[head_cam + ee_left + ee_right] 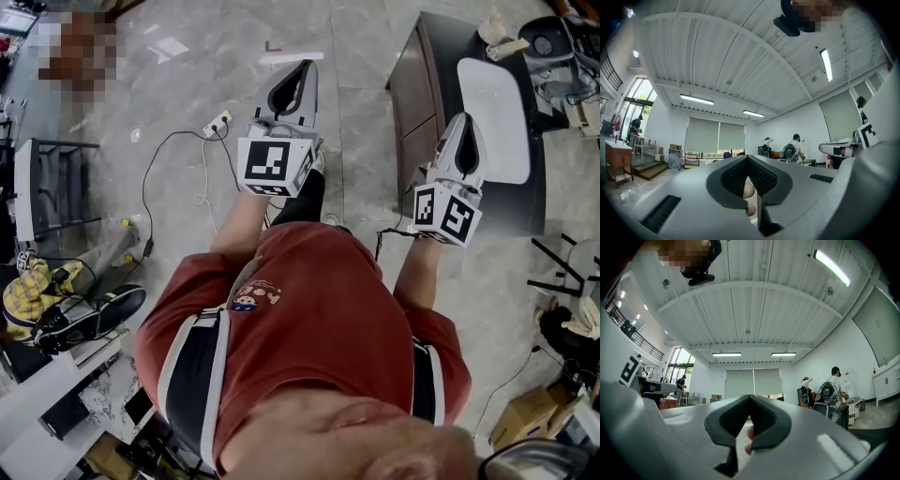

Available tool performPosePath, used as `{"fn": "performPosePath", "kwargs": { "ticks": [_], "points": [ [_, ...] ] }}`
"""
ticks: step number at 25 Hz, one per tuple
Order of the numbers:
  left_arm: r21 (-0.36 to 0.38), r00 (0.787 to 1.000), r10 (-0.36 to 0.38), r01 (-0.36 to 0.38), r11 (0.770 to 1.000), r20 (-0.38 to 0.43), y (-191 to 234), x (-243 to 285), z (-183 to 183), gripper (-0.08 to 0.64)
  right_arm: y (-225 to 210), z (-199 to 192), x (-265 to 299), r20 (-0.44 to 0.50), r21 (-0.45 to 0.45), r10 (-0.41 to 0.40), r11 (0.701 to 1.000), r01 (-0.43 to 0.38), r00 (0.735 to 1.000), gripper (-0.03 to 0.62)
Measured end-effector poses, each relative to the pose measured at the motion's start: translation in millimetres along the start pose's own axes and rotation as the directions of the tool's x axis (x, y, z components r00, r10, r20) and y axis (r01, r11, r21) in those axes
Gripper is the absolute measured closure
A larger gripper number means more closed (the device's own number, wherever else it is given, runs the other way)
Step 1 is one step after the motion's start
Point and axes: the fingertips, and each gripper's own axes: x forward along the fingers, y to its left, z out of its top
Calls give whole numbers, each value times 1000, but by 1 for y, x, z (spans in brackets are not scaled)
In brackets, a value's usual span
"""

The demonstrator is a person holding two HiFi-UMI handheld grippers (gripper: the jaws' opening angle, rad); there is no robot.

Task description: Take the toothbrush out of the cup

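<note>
No cup or toothbrush shows in any view. My left gripper [304,67] is held out over the marble floor, in front of the person's red shirt, its jaws shut with nothing between them. My right gripper [466,122] is also shut and empty, and hovers beside the dark cabinet [427,84] that carries a white basin [495,112]. In the left gripper view the left gripper [748,157] points level into a large room. In the right gripper view the right gripper [750,396] points slightly upward at the same room.
A power strip [217,124] with cables lies on the floor ahead. Black shoes [89,314] and clutter sit at the left, a cardboard box [530,412] at the lower right. People [796,145] stand at desks far off in the room.
</note>
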Motion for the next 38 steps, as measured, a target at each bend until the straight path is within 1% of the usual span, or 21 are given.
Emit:
{"fn": "performPosePath", "kwargs": {
  "ticks": [7,12,15,19,23,26,29,31,35,38],
  "points": [
    [-15,999,-27,28,1000,19,30,63,-6,555,3,-12,64,-4,-31,-17,999,17,1000,583],
    [-57,999,-32,31,998,-7,68,111,-19,555,19,-27,118,-45,-50,-22,999,19,999,583],
    [-52,999,-36,35,998,-25,83,141,-31,555,21,-38,147,-71,-61,-29,998,25,997,583],
    [-30,998,-60,59,998,-30,94,177,-39,555,17,-53,179,-95,-66,-57,996,51,994,583],
    [-38,995,-89,88,995,-33,112,211,-45,555,20,-63,211,-105,-80,-86,994,78,991,583],
    [-51,991,-127,125,991,-30,120,237,-49,555,18,-68,231,-108,-95,-118,990,108,987,583],
    [-61,983,-181,180,982,-21,118,260,-47,555,13,-66,241,-96,-111,-157,983,147,983,583],
    [-65,976,-216,214,975,-11,109,273,-43,555,4,-61,241,-84,-121,-184,977,174,979,583],
    [-51,963,-269,269,962,-2,78,293,-37,555,-29,-51,235,-54,-125,-235,966,227,971,583],
    [-45,946,-323,323,945,-9,52,310,-39,555,-58,-45,230,-30,-127,-287,951,281,958,583]
  ]
}}
